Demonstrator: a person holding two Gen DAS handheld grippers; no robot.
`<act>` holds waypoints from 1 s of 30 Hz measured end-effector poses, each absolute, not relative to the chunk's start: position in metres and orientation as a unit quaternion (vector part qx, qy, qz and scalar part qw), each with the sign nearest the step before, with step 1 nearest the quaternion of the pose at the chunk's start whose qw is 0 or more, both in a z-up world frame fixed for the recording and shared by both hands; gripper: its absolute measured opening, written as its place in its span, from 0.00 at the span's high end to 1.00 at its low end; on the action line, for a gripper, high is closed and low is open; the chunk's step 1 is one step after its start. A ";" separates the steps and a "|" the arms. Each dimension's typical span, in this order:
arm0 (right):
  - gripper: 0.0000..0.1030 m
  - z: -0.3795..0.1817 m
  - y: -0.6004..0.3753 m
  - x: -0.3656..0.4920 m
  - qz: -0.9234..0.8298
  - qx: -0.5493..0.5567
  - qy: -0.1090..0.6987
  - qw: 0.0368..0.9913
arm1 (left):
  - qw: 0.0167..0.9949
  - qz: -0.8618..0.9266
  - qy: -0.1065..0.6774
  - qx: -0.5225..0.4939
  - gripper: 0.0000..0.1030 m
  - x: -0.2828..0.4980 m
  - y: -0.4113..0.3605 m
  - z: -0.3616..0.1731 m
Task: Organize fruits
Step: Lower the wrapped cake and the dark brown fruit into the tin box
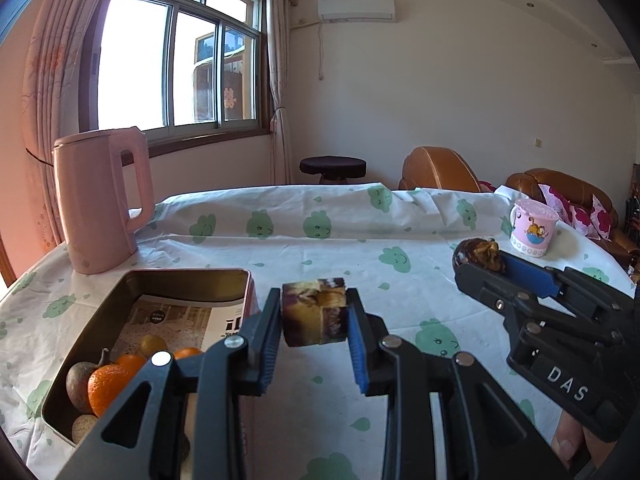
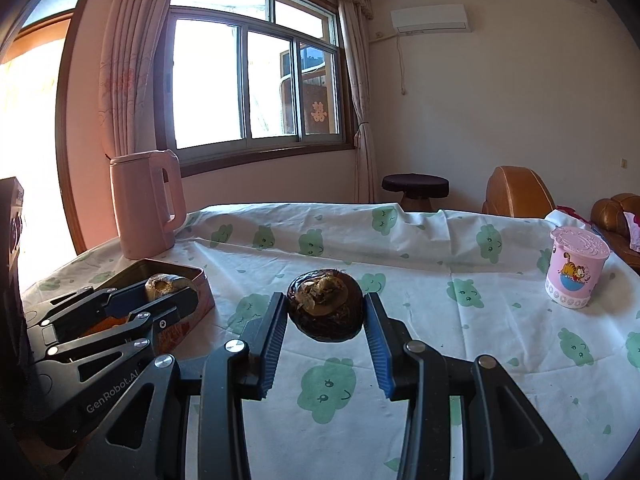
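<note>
My left gripper [image 1: 314, 312] is shut on a brown and yellow fruit chunk [image 1: 314, 310], held above the table just right of the metal tin [image 1: 188, 278]. The tin holds oranges [image 1: 108, 386], a brown round fruit [image 1: 80, 384] and a yellowish fruit [image 1: 152, 344]. My right gripper [image 2: 326, 316] is shut on a dark brown round fruit [image 2: 325, 306], held above the cloth. In the left wrist view the right gripper [image 1: 480, 260] shows at the right with that fruit [image 1: 478, 254]. In the right wrist view the left gripper [image 2: 172, 292] shows by the tin [image 2: 192, 276].
A pink kettle [image 1: 100, 204] stands behind the tin at the far left. A pink lidded cup [image 1: 532, 228] stands at the far right. The table wears a white cloth [image 1: 360, 248] with green prints. Brown sofas [image 1: 440, 168] and a dark stool [image 1: 332, 168] lie beyond.
</note>
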State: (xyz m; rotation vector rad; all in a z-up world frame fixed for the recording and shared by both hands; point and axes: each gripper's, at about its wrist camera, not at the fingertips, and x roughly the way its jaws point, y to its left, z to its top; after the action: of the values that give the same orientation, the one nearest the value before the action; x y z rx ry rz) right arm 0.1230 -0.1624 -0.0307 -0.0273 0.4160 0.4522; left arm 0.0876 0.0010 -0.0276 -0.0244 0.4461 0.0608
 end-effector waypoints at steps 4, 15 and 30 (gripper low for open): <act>0.60 -0.031 -0.140 0.118 0.245 -0.020 0.209 0.946 | 0.973 0.042 0.224 -0.019 0.69 0.080 0.022 -0.025; 0.60 -0.021 -0.087 0.109 0.301 -0.031 0.207 0.931 | 0.971 0.082 0.221 -0.033 0.69 0.064 0.068 -0.016; 0.60 -0.010 -0.042 0.103 0.340 -0.046 0.200 0.918 | 0.965 0.124 0.227 -0.041 0.69 0.060 0.108 -0.012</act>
State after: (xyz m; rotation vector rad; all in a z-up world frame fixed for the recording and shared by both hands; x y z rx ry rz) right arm 0.1030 -0.0424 -0.0100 -0.0941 0.4113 0.6985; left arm 0.0598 0.1083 -0.0123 -0.0836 0.4590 0.2508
